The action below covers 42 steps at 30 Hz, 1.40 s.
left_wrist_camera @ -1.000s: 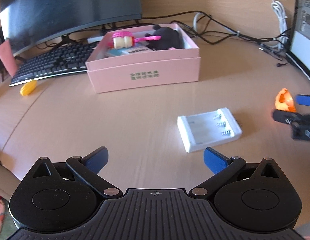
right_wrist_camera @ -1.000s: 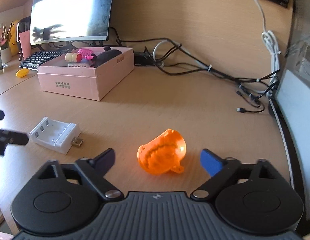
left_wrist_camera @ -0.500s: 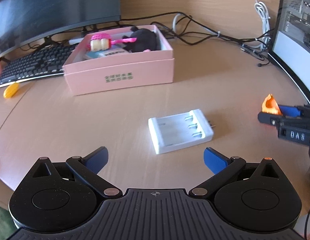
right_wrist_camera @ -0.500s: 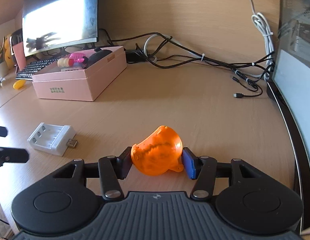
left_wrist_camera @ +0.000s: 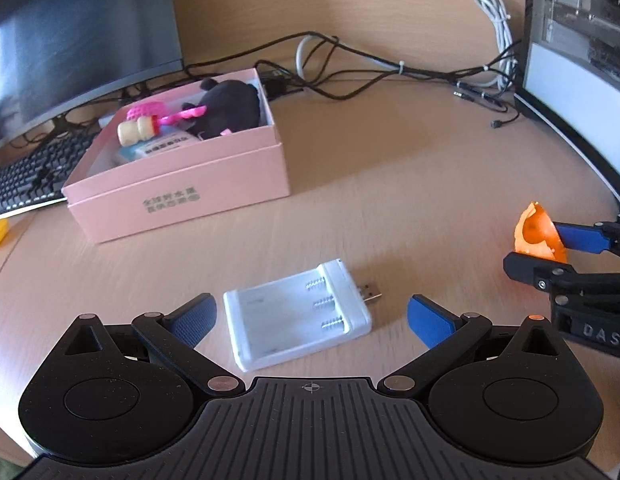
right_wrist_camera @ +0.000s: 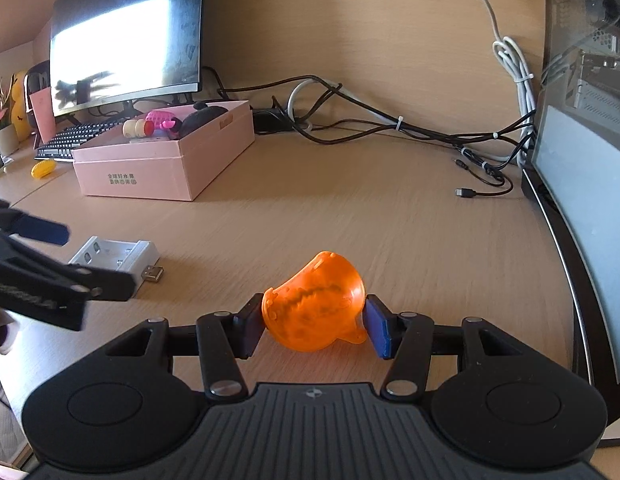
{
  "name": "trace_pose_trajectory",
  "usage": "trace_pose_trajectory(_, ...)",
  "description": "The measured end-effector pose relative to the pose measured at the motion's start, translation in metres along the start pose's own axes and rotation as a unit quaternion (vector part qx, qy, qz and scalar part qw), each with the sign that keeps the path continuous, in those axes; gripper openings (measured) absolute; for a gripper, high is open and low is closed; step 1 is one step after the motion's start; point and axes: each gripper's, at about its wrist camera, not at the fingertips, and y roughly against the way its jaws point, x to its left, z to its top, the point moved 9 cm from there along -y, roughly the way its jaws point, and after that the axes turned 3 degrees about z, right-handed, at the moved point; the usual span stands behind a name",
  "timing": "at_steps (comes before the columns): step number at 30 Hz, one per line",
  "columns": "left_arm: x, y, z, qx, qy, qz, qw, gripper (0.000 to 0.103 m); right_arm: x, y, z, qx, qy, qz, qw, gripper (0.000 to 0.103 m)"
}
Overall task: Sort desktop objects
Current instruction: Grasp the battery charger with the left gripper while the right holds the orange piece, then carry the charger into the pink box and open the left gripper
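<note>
Pink box (left_wrist_camera: 178, 196) already holds several items. Right gripper (right_wrist_camera: 313, 322) clamps orange toy (right_wrist_camera: 315, 306); left gripper (left_wrist_camera: 310, 314) spread wide around white charger (left_wrist_camera: 298, 314), ungrasped.

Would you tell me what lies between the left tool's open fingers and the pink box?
In the left wrist view, only the white battery charger lies there; beyond it, bare desk runs to the pink box.

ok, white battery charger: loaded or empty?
Empty: the white battery charger lies face-up on the desk, with bare spring contacts in all the visible slots.
</note>
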Motion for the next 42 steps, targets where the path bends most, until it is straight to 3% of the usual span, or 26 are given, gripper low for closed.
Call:
trace_pose_trajectory(10, 0.008, -0.022, 0.000, 0.040, 0.085, 0.023, 0.9953, 0.103, 0.000, -0.003, -0.002, 0.010, -0.006, 0.004, 1.000, 0.053)
trace_pose_trajectory(16, 0.008, -0.021, -0.003, 0.034, 0.083, 0.017, 0.9958, 0.102, 0.001, -0.002, -0.003, 0.011, -0.005, 0.005, 1.000, 0.053)
trace_pose_trajectory(18, 0.006, -0.020, -0.003, 0.033, 0.078, 0.015, 0.9963, 0.095, 0.001, -0.003, -0.003, 0.012, -0.005, 0.005, 1.000, 0.053)
trace_pose_trajectory(25, 0.007, -0.015, -0.006, 0.035, 0.072, 0.001, 0.9968, 0.095, 0.003, -0.001, -0.002, 0.014, 0.000, 0.007, 1.000, 0.053)
trace_pose_trajectory(33, 0.025, 0.021, -0.026, 0.021, 0.048, -0.017, 0.9985, 0.095, 0.033, 0.015, 0.005, 0.038, 0.033, 0.079, 0.996, 0.053)
trace_pose_trajectory(42, 0.071, 0.049, -0.024, -0.008, 0.064, 0.009, 0.9979, 0.095, 0.083, 0.036, 0.056, -0.008, 0.092, 0.148, 0.985, 0.053)
